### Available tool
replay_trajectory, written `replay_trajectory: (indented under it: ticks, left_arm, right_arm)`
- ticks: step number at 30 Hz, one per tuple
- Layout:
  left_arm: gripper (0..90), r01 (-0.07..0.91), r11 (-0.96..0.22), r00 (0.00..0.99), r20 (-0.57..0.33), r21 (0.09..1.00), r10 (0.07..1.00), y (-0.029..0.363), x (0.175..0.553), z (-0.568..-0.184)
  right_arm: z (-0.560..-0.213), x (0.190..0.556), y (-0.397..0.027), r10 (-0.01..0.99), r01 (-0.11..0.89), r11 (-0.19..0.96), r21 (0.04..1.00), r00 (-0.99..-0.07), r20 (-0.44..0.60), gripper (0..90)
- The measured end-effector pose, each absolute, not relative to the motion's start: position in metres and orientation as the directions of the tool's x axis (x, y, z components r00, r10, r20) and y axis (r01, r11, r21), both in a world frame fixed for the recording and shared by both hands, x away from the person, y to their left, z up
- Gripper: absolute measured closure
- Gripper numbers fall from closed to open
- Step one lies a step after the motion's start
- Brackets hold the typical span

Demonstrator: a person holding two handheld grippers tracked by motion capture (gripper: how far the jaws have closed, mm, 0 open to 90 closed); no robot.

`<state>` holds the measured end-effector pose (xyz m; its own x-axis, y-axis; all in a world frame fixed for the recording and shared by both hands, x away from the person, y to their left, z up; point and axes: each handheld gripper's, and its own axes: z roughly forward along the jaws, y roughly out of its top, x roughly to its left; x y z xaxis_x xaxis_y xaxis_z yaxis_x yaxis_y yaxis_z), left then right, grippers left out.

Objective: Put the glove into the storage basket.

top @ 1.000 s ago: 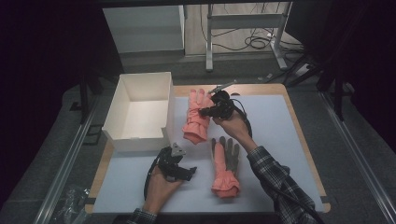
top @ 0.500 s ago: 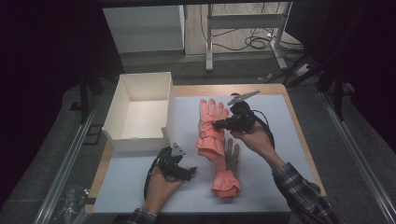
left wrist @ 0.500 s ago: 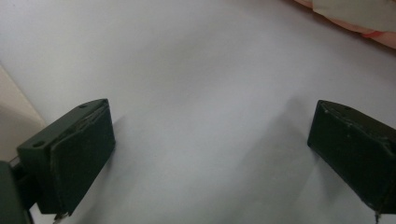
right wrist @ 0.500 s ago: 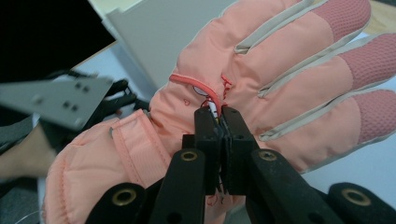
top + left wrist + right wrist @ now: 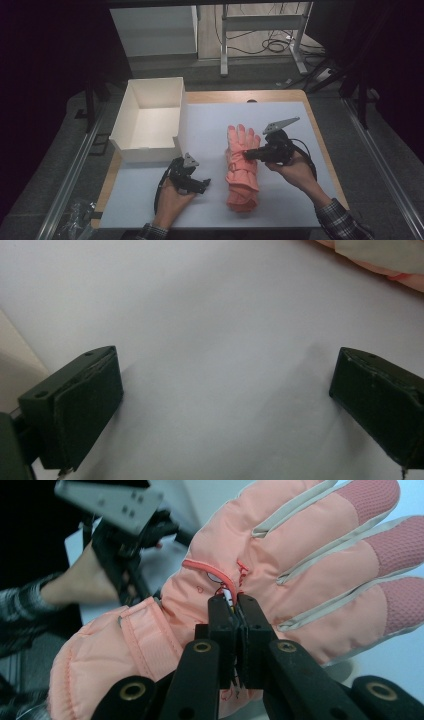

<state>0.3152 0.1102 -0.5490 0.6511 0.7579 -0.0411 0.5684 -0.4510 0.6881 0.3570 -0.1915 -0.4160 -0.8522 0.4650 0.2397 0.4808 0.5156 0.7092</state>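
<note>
Right tool [image 5: 235, 625]: my jaws pinch the padded salmon-pink winter glove [image 5: 280, 565], laying it onto its twin [image 5: 242, 192].
Left tool [image 5: 192, 182]: gaping, empty, resting on the tabletop [image 5: 210, 125].

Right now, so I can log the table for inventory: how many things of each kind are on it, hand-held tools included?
Pink gloves: 2, upper glove on lower glove
White box: 1
Tools: 2, left tool and right tool
Total: 5
</note>
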Motion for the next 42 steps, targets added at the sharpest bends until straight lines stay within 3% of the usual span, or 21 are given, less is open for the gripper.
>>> replay_trajectory:
  ticks: [11,16,22,30,38,42]
  left_arm:
    - [0.7,0.564,-0.455,0.653,-0.035,0.69,0.756,0.11,0.315,-0.549]
    - [0.7,0.567,-0.451,0.651,-0.039,0.689,0.758,0.11,0.315,-0.549]
    - [0.7,0.564,-0.455,0.653,-0.035,0.69,0.756,0.11,0.316,-0.549]
    - [0.7,0.567,-0.451,0.651,-0.039,0.69,0.758,0.11,0.315,-0.549]
    - [0.7,0.566,-0.454,0.652,-0.037,0.688,0.757,0.11,0.315,-0.549]
    - [0.7,0.566,-0.455,0.653,-0.037,0.688,0.757,0.11,0.315,-0.549]
  right_arm:
    - [-0.458,0.34,-0.183,0.485,0.479,0.581,0.658,-0.853,0.192,82.7]
    - [-0.468,0.341,-0.187,0.496,0.489,0.555,0.673,-0.844,0.205,72.5]
    - [-0.454,0.336,-0.198,0.488,0.441,0.555,0.705,-0.859,0.153,58.5]
    - [-0.447,0.329,-0.226,0.558,0.427,0.501,0.753,-0.824,0.095,58.6]
    - [-0.482,0.298,-0.251,0.583,0.473,0.453,0.756,-0.798,0.149,61.7]
    - [-0.498,0.279,-0.256,0.575,0.48,0.455,0.75,-0.801,0.164,56.7]
